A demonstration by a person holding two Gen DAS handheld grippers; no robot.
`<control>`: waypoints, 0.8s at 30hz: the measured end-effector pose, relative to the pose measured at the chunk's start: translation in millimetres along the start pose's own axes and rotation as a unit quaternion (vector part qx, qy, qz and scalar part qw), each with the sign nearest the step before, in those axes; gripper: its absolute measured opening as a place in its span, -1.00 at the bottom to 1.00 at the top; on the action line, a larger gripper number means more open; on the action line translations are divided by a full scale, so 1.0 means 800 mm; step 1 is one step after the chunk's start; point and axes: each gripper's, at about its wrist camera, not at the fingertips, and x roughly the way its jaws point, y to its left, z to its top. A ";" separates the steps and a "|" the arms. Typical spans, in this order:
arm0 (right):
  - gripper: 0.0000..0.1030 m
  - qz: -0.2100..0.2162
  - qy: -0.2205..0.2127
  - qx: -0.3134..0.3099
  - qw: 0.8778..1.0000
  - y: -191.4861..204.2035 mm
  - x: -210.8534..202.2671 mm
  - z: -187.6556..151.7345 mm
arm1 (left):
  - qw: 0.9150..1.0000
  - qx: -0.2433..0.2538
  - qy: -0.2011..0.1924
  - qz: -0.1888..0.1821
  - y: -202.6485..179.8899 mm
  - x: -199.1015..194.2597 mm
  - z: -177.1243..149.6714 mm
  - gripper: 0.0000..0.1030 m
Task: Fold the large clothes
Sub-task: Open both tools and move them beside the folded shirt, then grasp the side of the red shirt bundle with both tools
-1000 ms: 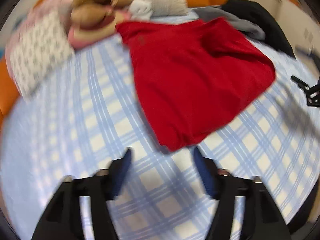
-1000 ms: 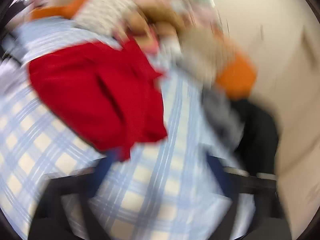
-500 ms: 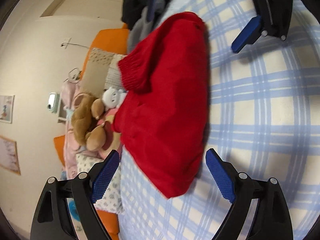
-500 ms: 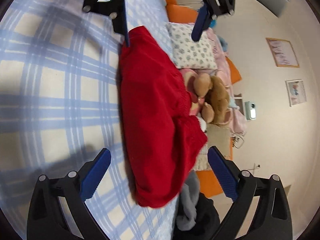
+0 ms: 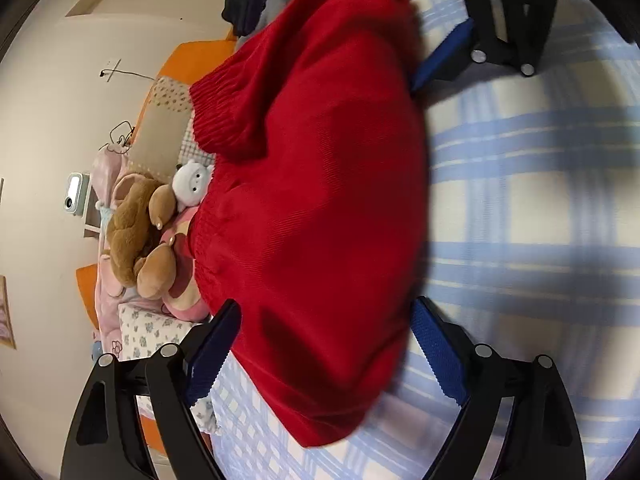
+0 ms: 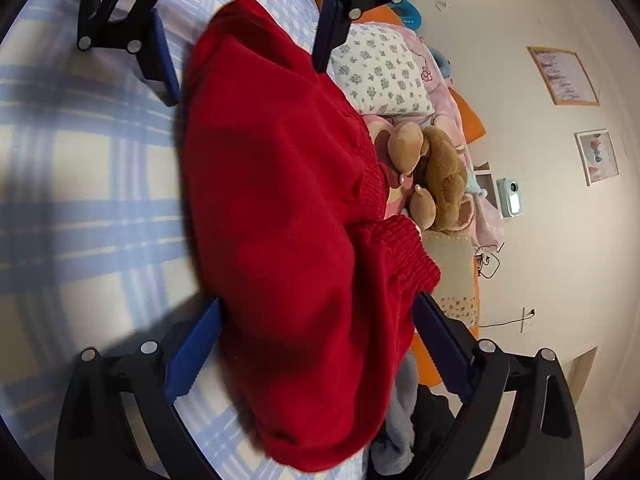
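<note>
A red sweater [image 5: 320, 208] is seen lying folded on the blue-checked bed sheet [image 5: 540, 208], beside a brown teddy bear [image 5: 136, 232]. The left gripper [image 5: 324, 344] is set wide around one end of it, the right gripper [image 6: 316, 344] wide around the other; the cloth is pinched by neither pair of fingers.

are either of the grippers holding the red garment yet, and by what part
Nothing is held. Left gripper and right gripper each straddle one end of the red garment, jaws open.
</note>
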 end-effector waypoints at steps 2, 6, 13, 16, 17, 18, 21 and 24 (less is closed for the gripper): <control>0.90 -0.009 -0.004 0.000 1.000 -0.003 0.006 0.002 | 1.000 0.002 0.000 -0.002 0.002 0.009 0.000 0.72; 0.91 -0.031 -0.004 -0.012 0.999 -0.002 0.012 0.005 | 1.000 0.001 -0.003 0.001 0.010 0.018 0.002 0.78; 0.83 -0.040 -0.004 -0.083 0.996 0.008 0.015 0.011 | 1.000 -0.005 -0.003 -0.005 0.013 0.030 0.005 0.81; 0.80 -0.047 -0.009 -0.137 0.989 0.017 0.012 0.000 | 1.000 0.012 -0.008 0.014 0.006 0.027 0.005 0.81; 0.80 -0.054 -0.010 -0.146 0.988 0.019 0.012 -0.003 | 0.999 0.026 -0.012 0.027 0.000 0.024 0.006 0.79; 0.80 -0.062 -0.011 -0.147 0.987 0.021 0.011 -0.004 | 0.998 0.039 -0.016 0.039 -0.006 0.022 0.008 0.79; 0.91 -0.074 -0.002 -0.129 0.989 0.020 0.017 -0.004 | 0.997 0.057 -0.021 0.050 -0.012 0.021 0.013 0.80; 0.90 -0.080 0.017 -0.095 0.992 0.009 0.030 0.004 | 0.998 0.051 -0.020 0.032 -0.001 0.030 0.020 0.87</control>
